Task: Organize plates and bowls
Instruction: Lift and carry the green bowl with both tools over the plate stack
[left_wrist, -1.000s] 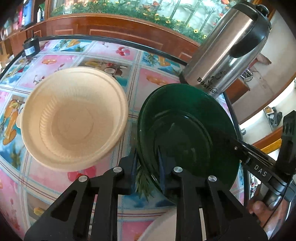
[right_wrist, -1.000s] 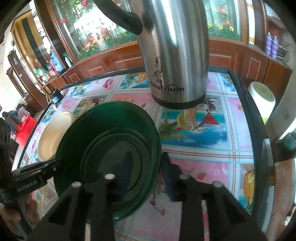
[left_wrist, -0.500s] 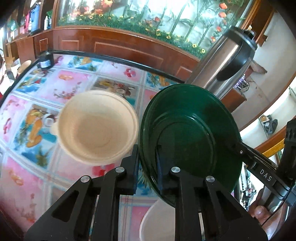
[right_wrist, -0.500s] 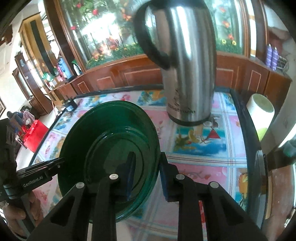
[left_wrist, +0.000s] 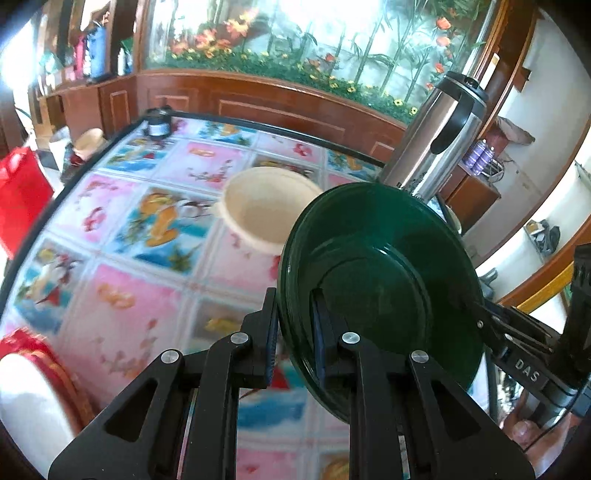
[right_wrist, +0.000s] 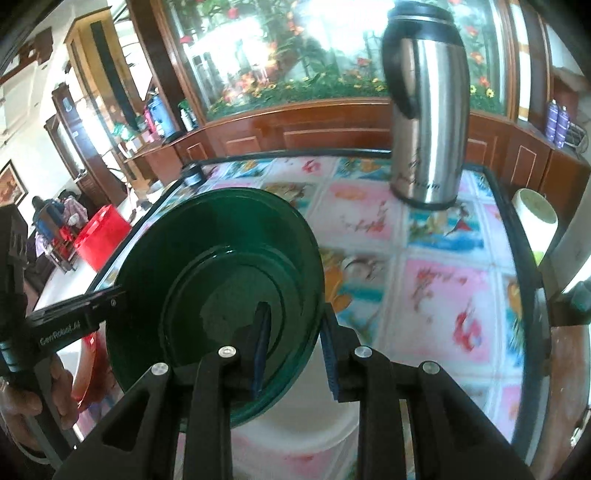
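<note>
A dark green plate (left_wrist: 376, 280) is held in the air above the table, tilted, by both grippers. My left gripper (left_wrist: 293, 336) is shut on its left rim. My right gripper (right_wrist: 293, 350) is shut on its right rim; the plate also shows in the right wrist view (right_wrist: 207, 266). A cream bowl (left_wrist: 266, 206) sits on the table beyond the plate, partly hidden by it. A white plate (right_wrist: 303, 428) lies under the green one near the table's front.
A steel thermos jug (right_wrist: 424, 122) stands at the back right of the patterned table (left_wrist: 147, 229). A white dish with a red rim (left_wrist: 33, 391) is at the front left. A small dark jar (left_wrist: 157, 123) stands at the far corner. A white cup (right_wrist: 535, 218) stands off the right edge.
Both grippers have lifted the green plate up and back from the table. The bowl and the jug now look smaller and farther away.
</note>
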